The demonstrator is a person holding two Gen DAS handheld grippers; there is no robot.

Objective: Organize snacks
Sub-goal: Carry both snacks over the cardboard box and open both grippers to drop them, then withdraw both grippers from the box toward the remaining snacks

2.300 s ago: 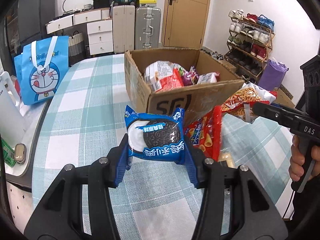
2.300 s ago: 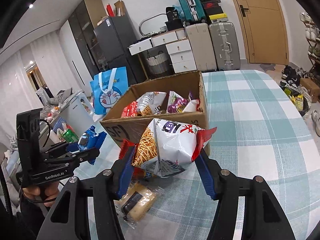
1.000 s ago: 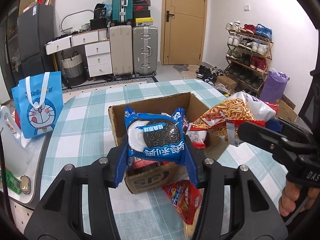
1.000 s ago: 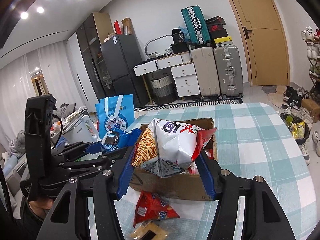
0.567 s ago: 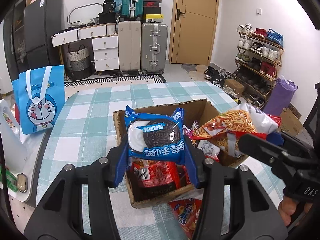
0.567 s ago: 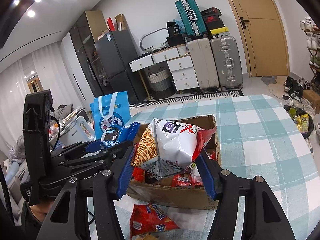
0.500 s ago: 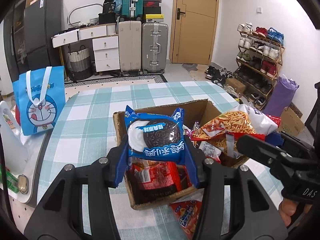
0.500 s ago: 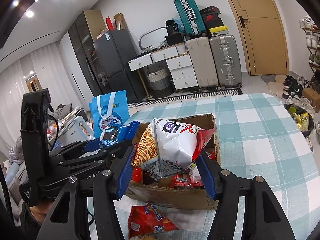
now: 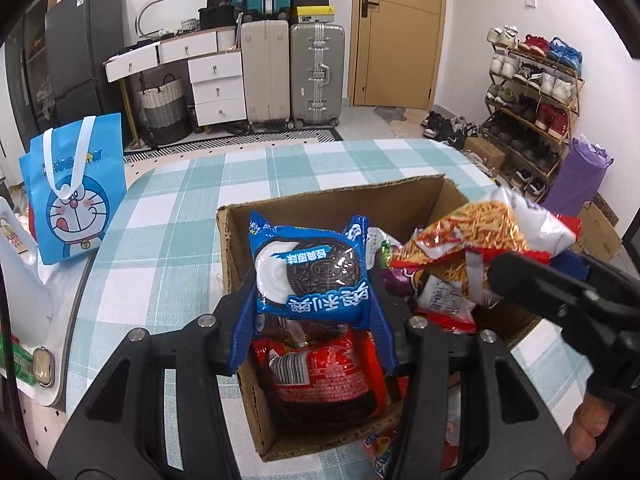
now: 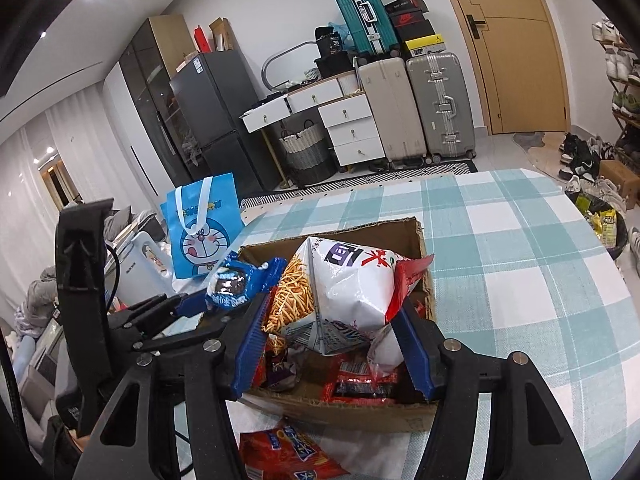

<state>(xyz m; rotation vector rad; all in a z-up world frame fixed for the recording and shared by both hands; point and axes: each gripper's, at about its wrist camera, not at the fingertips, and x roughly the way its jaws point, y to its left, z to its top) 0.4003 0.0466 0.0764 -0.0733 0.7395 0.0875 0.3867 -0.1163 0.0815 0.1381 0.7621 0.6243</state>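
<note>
Directly between the blue pads of the left gripper (image 9: 314, 312), a blue cookie pack (image 9: 310, 268) is clamped upright, printed face to the camera, above the near-left part of an open cardboard box (image 9: 332, 200). Just right of it, the right gripper (image 10: 330, 344) pinches a white-and-red bag of potato sticks (image 10: 344, 284), its pads pressing the bag's lower sides, and holds it over the same box. Seen from the right wrist, the cookie pack (image 10: 240, 280) hangs to the left of the bag, close beside it, while the left gripper (image 10: 192, 304) reaches in from that side. From the left wrist, the bag (image 9: 480, 236) juts in from the right, with the black body of the right gripper (image 9: 560, 296) below it and a bit of the person's hand (image 9: 592, 428) at the lower right edge.

Below both grippers, the box (image 10: 360, 412) already carries packets: a red packet (image 9: 320, 372) lies beneath the cookie pack, and a purple one (image 10: 280, 368) sits under the left pad of the right gripper. Outside the box, just in front of its near wall, a red snack bag (image 10: 288, 456) lies flat on the table (image 10: 520, 264), which is covered in a teal-and-white check cloth.

Beyond the left gripper, to its left, a blue cartoon tote (image 9: 74, 188) stands at the table's edge. Farther ahead, suitcases (image 9: 296, 76) and white drawers (image 9: 216, 84) line the wall beside a wooden door (image 9: 396, 32), with a shoe rack (image 9: 532, 92) to the right.
</note>
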